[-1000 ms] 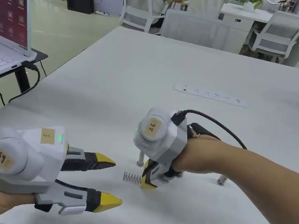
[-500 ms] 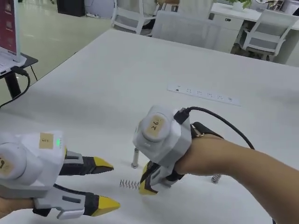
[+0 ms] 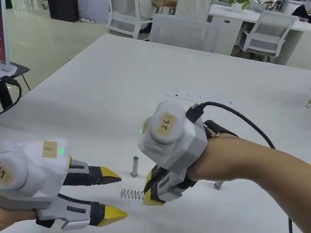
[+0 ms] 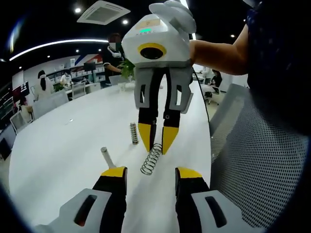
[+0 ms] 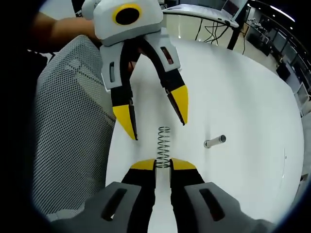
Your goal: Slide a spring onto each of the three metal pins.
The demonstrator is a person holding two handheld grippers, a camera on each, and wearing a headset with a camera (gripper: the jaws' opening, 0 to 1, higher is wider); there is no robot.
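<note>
1. First, the head view: the right gripper points down at the white desk, its fingers pinched on one end of a spring that lies flat. A bare metal pin stands upright just behind the spring. The left gripper hovers near at lower left, its fingers spread wide and holding nothing. A second pin, wearing a spring, peeks out past the right wrist.
2. Left gripper view: its own fingers gape, empty, and the spring lies just ahead of them. The right gripper comes down from above and nips the far end. The metal pin stands to the left, the second pin farther back.
3. Right gripper view: its fingers are closed on the near end of the spring, which runs toward the open left gripper. The metal pin is off to the right.
</note>
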